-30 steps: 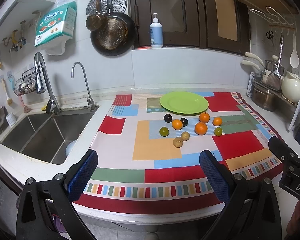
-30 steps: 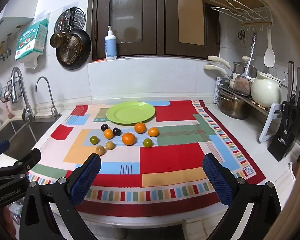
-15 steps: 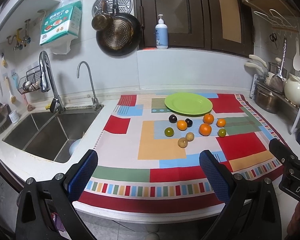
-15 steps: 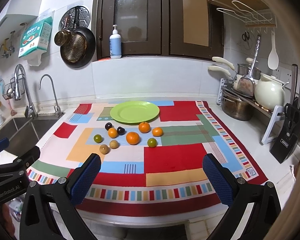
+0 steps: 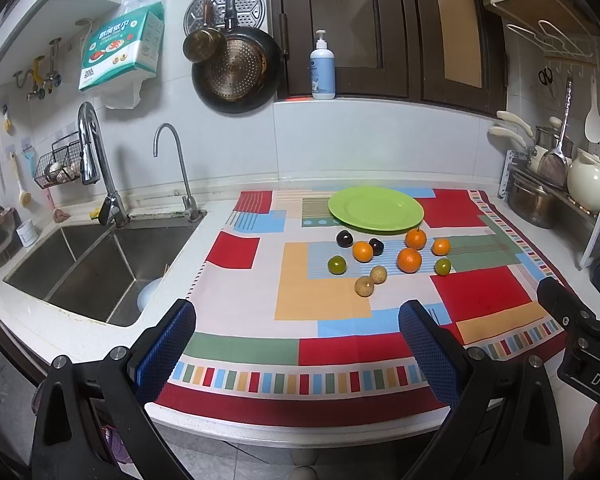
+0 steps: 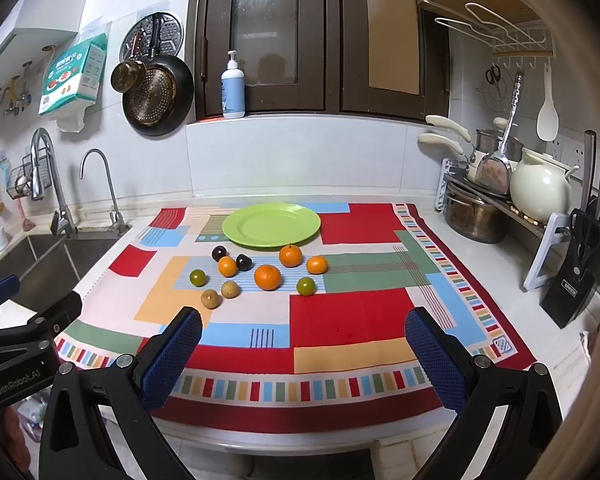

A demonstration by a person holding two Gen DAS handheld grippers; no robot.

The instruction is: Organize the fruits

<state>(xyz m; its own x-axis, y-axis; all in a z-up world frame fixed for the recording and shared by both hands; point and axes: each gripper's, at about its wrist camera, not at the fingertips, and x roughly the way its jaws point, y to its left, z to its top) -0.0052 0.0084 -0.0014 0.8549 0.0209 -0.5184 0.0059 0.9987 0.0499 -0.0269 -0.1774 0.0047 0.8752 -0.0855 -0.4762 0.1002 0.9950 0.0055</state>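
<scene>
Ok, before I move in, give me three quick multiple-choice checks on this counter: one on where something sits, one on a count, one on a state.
1. Where is the green plate relative to the fruit?
A. Behind it, toward the wall
B. In front of it, at the counter edge
C. In the sink

2. How many orange-coloured fruits lie on the cloth?
A. Two
B. Four
C. Six

3. What state are the left gripper and right gripper in?
A. Both open and empty
B. Both shut on fruit
C. Left holds a fruit, right open

Answers: 1 A, the plate lies between the fruit and the back wall. 2 B, four orange ones show among two dark, two green and two tan. 3 A, each pair of blue fingers stands wide apart with nothing between.
</scene>
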